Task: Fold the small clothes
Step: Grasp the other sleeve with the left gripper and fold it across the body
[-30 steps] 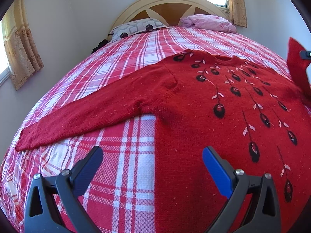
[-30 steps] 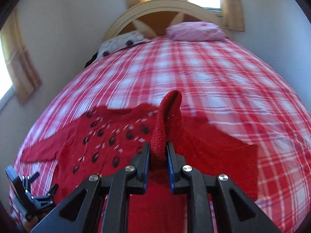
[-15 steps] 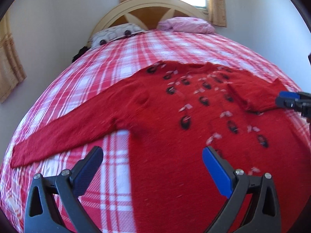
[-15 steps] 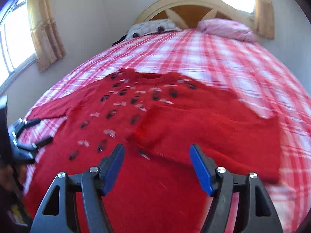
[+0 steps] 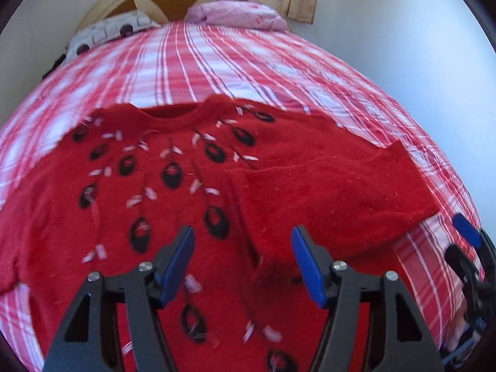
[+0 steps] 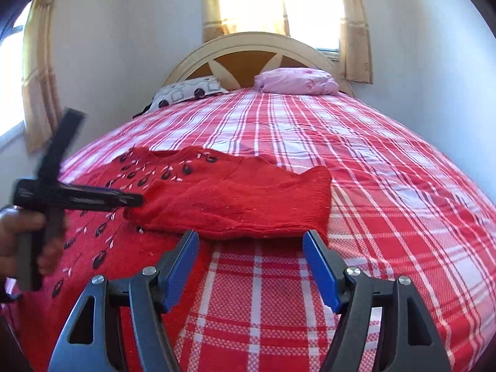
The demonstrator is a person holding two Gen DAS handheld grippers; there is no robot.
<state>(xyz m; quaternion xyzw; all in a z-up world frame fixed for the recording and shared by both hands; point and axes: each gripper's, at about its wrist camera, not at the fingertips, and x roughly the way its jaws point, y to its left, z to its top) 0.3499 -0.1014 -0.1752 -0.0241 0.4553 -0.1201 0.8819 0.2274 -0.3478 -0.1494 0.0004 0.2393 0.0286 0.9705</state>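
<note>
A red sweater (image 5: 102, 217) with black ovals and pale petals lies flat, front up, on the plaid bed (image 5: 217, 71). Its right sleeve (image 5: 334, 192) is folded across the chest; it also shows as the folded sleeve (image 6: 235, 204) in the right wrist view. My left gripper (image 5: 243, 235) hovers over the chest at that sleeve's cuff end. Its jaws are closing, with knit below them and no pad pressing on it. My right gripper (image 6: 251, 237) stands open over bare bedspread just short of the sleeve's near edge, holding nothing.
A pink pillow (image 6: 297, 80) and a patterned pillow (image 6: 186, 91) lie against the cream headboard (image 6: 248, 49). White walls close in on both sides, and curtained windows stand behind and at left. A hand (image 6: 18, 241) carries the blurred left gripper (image 6: 133, 200).
My right gripper let go of the raised sleeve, which now lies across the chest, and drew back toward the bed's near right. My left gripper swung right over the chest and narrowed its jaws.
</note>
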